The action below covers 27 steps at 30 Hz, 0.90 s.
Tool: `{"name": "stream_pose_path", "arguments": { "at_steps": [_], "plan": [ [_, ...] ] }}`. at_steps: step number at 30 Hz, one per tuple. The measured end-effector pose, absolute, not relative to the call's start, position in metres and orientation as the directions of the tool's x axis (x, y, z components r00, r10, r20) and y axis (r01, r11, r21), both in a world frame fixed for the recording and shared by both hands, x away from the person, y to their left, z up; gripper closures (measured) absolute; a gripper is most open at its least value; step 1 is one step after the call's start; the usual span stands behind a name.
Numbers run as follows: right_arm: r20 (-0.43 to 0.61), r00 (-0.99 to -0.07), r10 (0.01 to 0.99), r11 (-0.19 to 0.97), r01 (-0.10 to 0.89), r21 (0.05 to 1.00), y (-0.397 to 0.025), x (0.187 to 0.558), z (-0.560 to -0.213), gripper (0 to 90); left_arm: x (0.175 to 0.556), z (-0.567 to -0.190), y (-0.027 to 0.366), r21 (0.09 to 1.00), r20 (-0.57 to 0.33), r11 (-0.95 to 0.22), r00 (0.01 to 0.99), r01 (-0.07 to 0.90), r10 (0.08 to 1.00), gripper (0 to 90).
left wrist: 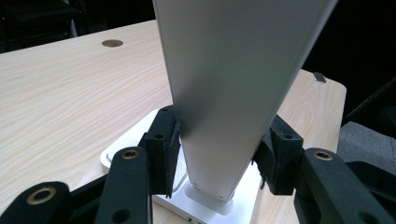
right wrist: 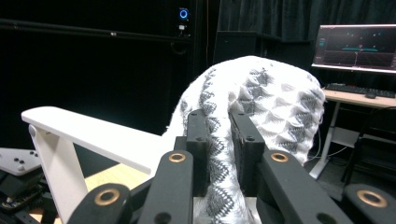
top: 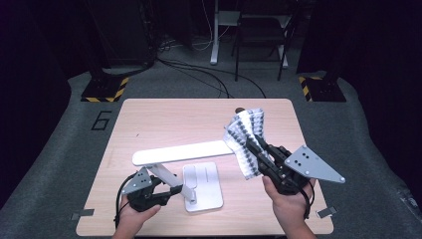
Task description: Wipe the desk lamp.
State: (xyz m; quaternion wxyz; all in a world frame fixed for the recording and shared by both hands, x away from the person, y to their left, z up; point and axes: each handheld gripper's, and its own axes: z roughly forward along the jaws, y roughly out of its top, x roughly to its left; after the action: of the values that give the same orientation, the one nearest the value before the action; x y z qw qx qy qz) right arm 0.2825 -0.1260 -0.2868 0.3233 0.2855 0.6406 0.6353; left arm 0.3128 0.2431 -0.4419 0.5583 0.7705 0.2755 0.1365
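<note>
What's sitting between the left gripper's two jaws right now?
The white lamp's upright arm stands between the left gripper's jaws, which press it from both sides just above the lamp base, as seen in the left gripper view.

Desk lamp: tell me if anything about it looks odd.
Yes. A patterned cloth is draped over the far end of the lamp head, pinched by the right gripper. The left gripper clamps the lamp's arm. Nothing looks damaged.

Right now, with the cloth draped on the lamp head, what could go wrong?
1. The right claw pinches only a fold of the cloth; a pull could slip it off the lamp head.
2. The left claw clamps the lamp arm; a hard tug might tip the base.
</note>
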Motion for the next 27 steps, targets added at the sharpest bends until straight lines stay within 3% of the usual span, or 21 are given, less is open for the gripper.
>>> {"name": "stream_pose_path", "arguments": {
  "at_steps": [14, 27],
  "plan": [
    [-0.090, -0.605, 0.791, 0.086, -0.035, 0.996, -0.121, 0.282, -0.284, 79.4, 0.316, -0.442, 0.238, 0.937, -0.100, -0.218, 0.809, 0.273, 0.579, 54.3],
    [-0.105, -0.653, 0.750, 0.123, -0.018, 0.992, -0.093, 0.284, -0.287, 79.4, 0.316, -0.443, 0.237, 0.940, -0.104, -0.211, 0.814, 0.268, 0.571, 54.3]
  ]
}}
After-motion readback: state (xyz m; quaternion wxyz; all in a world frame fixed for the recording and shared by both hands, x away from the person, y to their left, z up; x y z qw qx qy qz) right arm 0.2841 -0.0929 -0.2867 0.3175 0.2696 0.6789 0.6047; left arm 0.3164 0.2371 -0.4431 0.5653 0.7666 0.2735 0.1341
